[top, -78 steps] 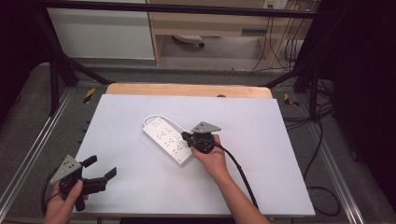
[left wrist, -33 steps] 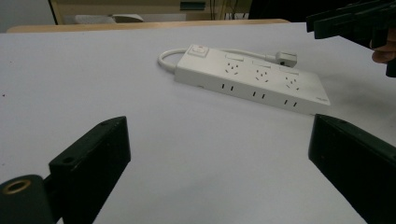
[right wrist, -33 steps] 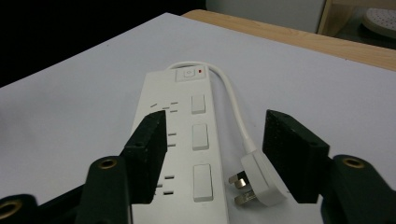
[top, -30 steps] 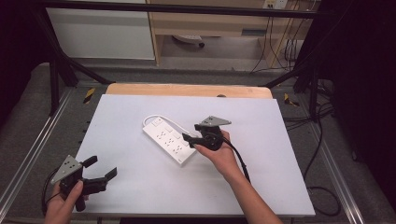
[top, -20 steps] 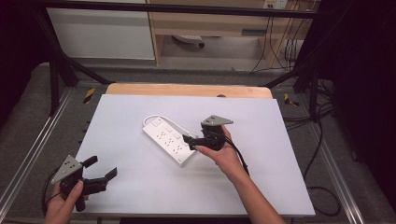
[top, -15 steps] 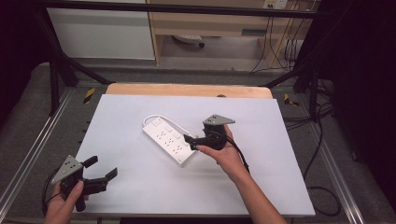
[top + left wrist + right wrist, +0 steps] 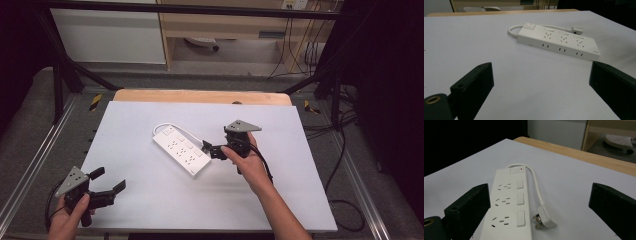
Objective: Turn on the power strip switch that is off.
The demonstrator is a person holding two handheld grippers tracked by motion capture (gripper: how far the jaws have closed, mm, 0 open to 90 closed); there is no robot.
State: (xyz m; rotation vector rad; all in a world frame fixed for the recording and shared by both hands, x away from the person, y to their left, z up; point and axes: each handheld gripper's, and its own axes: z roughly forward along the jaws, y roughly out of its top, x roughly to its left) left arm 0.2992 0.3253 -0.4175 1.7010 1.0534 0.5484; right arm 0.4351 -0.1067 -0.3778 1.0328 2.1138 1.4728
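1. Right gripper (image 7: 209, 149): jaws spread wide, having just been opening; nothing between the pads.
2. Power strip (image 7: 181, 150) lies flat on the white table (image 7: 150, 200), just ahead of the right fingertips, touching neither.
3. Its plug (image 7: 544, 218) rests on the table beside the strip, between the right jaws' line of sight, cord (image 7: 537, 185) looping back to the switch end.
4. Left gripper (image 7: 109, 184): jaws spread, empty, well apart from the strip.

- A flat white rectangular table top (image 7: 150, 200), laid over a light wooden board (image 7: 200, 96).
- On it near the middle, a white plastic power strip (image 7: 181, 151) lying flat, its white cord and plug (image 7: 544, 218) beside it.
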